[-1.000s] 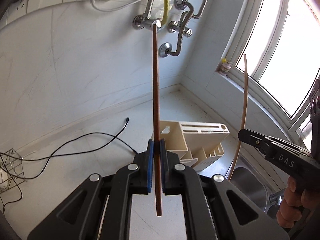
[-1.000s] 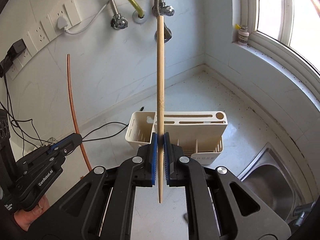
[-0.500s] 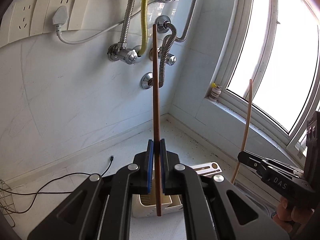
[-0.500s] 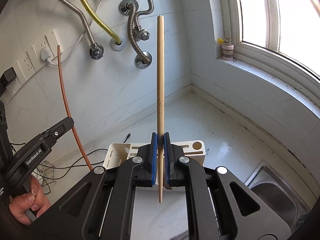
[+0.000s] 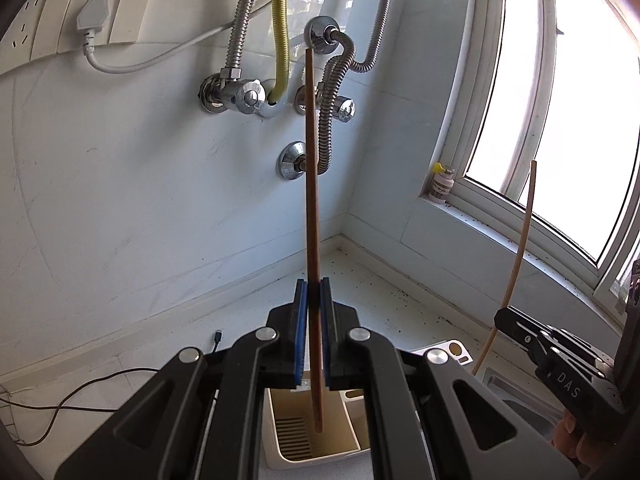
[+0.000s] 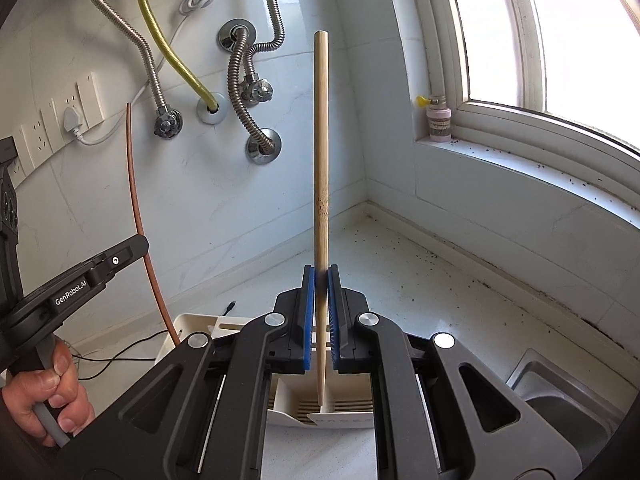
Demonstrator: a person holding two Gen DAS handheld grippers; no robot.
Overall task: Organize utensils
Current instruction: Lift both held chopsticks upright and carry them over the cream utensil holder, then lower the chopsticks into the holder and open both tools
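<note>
We clamp a reddish-brown chopstick [image 5: 312,216] upright in our left gripper [image 5: 312,296] and a pale bamboo chopstick [image 6: 321,168] in our right gripper [image 6: 321,284], both lower tips above the cream utensil holder [image 5: 316,444] on the white counter [image 6: 440,280].

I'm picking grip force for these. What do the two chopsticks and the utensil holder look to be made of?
The pale chopstick in the right gripper looks like unfinished bamboo: matte tan, with a node band. The reddish-brown chopstick in the left gripper is probably stained or lacquered wood; smooth, even colour, grain not visible. The cream utensil holder looks like moulded plastic, with slotted drain holes.
</note>
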